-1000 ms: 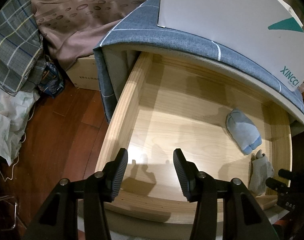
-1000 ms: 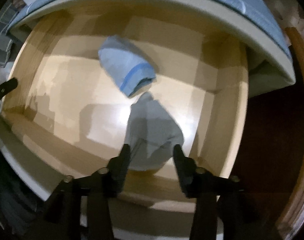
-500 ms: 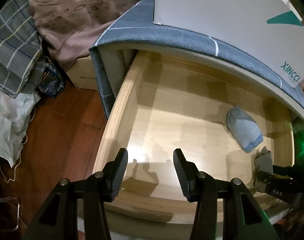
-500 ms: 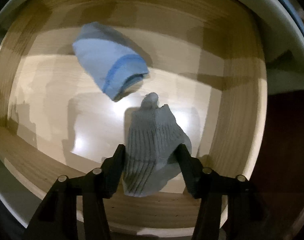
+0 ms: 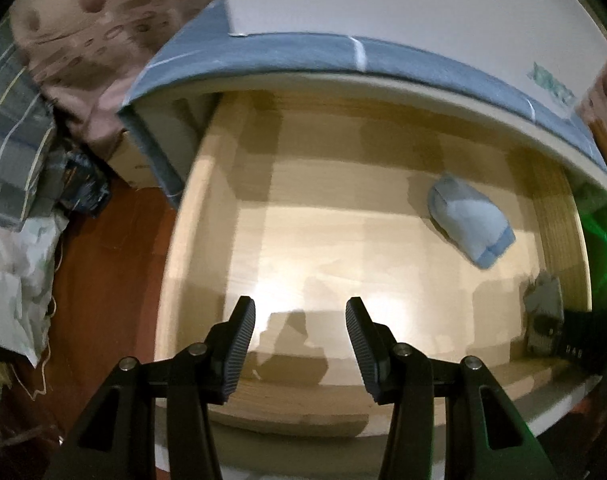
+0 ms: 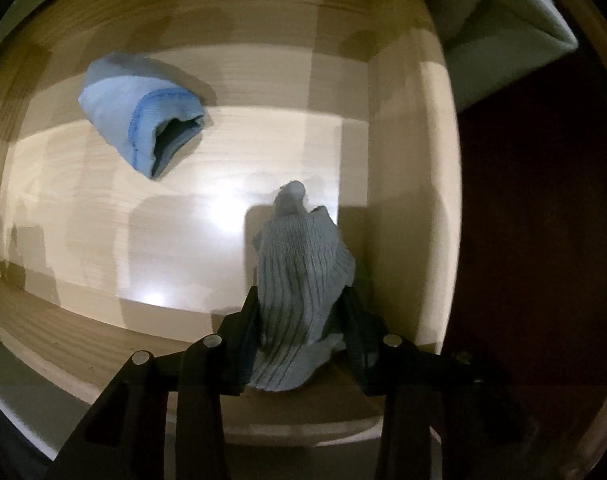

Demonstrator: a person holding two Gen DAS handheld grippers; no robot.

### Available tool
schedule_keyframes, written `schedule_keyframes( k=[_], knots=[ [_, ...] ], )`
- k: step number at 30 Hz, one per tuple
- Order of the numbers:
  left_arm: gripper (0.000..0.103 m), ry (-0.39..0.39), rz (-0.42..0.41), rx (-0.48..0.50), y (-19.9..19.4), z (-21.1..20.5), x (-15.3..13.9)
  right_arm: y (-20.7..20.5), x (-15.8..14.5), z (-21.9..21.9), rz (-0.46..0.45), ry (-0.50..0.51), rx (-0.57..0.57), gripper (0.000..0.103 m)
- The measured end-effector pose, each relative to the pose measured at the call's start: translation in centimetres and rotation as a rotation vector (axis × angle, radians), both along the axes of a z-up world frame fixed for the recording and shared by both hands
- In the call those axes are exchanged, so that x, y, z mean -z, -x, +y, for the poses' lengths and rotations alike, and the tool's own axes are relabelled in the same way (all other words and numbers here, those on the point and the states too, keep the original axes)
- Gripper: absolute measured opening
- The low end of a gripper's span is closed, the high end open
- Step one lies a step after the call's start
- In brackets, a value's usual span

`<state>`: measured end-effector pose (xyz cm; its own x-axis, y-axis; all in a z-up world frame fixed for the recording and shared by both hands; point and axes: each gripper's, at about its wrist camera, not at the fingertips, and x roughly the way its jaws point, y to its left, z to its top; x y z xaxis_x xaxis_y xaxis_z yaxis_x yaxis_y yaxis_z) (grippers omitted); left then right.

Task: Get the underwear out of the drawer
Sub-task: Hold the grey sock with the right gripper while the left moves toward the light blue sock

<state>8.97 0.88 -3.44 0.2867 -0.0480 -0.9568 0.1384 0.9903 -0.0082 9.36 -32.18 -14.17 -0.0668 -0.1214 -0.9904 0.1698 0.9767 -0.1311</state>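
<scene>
Down on the far left of the left wrist view, a heap of plaid and brown patterned bedding [image 5: 55,64] slumps over the red-brown floor [image 5: 99,288], with a cardboard box [image 5: 133,160] tucked beside the cabinet's blue-grey cloth cover [image 5: 287,50]. A white box [image 5: 403,12] with green print sits on top of that cover. Below it the wooden drawer [image 5: 183,248] stands pulled out, its pale bottom mostly bare. The left gripper [image 5: 300,340] hangs over the drawer's front edge toward its left half, fingers well apart with nothing between them. Farther right, a folded light blue piece of underwear [image 5: 469,226] lies on the drawer bottom near the back right corner, its darker blue band turned toward the front. At the drawer's front right corner a grey ribbed piece [image 5: 543,296] sticks up from the right gripper [image 5: 543,332], which shows only as a dark shape at the picture's edge. In the right wrist view the blue piece [image 6: 141,114] lies at the upper left of the drawer [image 6: 407,208], well apart from the grey piece [image 6: 299,288], which stands bunched between the right gripper's [image 6: 301,332] fingers just beside the right side wall; the jaws are closing and both pads already touch the cloth. Dark floor [image 6: 535,220] fills the right side.
</scene>
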Motion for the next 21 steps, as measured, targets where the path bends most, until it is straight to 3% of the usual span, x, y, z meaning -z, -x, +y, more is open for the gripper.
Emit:
schedule_keyframes(
  k=[3, 9, 21],
  knots=[
    [0.048, 0.01, -0.001, 0.043, 0.3, -0.9, -0.3, 0.5, -0.1, 0.2, -0.01, -0.011, 0.02, 0.034],
    [0.048, 0.117, 0.024, 0.1, 1.6, -3.7, -0.3, -0.4, -0.9, -1.0, -0.018, -0.014, 0.018, 0.034],
    [0.048, 0.097, 0.028, 0.168, 1.0, -9.5, 0.9, -0.2, 0.4, -0.4, -0.036, -0.03, 0.013, 0.034]
  ],
)
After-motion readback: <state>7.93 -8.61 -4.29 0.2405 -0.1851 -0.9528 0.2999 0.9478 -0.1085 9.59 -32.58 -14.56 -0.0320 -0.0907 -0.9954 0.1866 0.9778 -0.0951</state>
